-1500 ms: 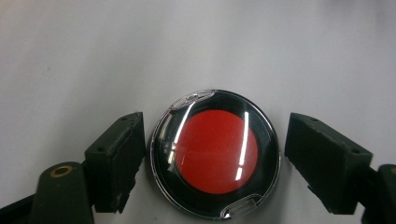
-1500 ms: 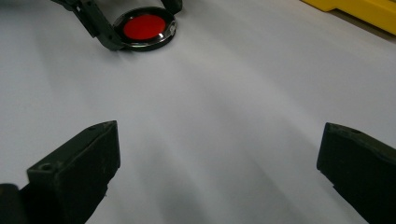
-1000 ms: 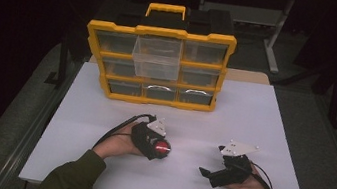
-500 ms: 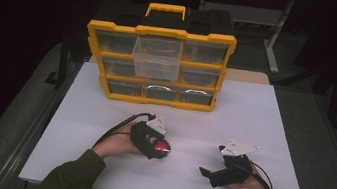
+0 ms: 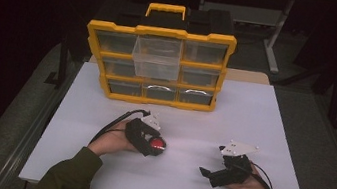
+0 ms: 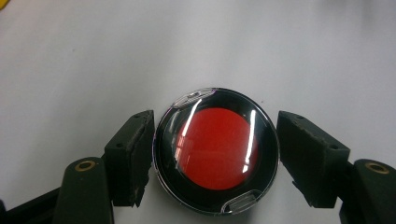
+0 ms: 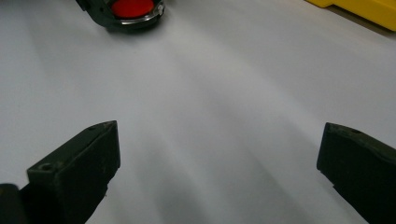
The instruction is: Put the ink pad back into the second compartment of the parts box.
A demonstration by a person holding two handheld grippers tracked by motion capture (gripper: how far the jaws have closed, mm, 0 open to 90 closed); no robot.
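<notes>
L hand-held gripper (image 5: 157,146) is pinching the round red-centred case (image 6: 216,150) now, jaws tight vs both sides of its black rim w/ the clear lid facing up at the camera. Compared w/ a sec ago the jaws have only nipped in a hair more and then stopped, so the squeeze looks finished; the hand itself has barely shifted, maybe edged a touch away from the person. In the high view the case sits right at the tip of that gripper, low over the white counter (image 5: 264,119); can't tell if it's resting on it or just off

My read: grab's done, next bit is the carry, prob. to the organiser. Smooth round rim, so it could pivot or slip betw. the pads if swung fast

R hand-held gripper (image 5: 210,174) hasn't budged: lying near the person's edge, well apart from the L one, jaws spread wide w/ nothing betw. them but bare counter. From its own camera the case shows far ahead at the top-left (image 7: 132,8), w/ a yellow corner of the organiser (image 7: 359,8) top-right

Further out, straight ahead of both grippers, the yellow drawer organiser (image 5: 156,67) stands at the far side of the counter, same as before. One clear drawer (image 5: 156,58) in the top-mid slot sticks out toward the person, looks empty from here; others seem pushed in. That open drawer is well apart from the L gripper, up and ahead of it, likely where the case goes, so R hand may be needed to shut it after
</notes>
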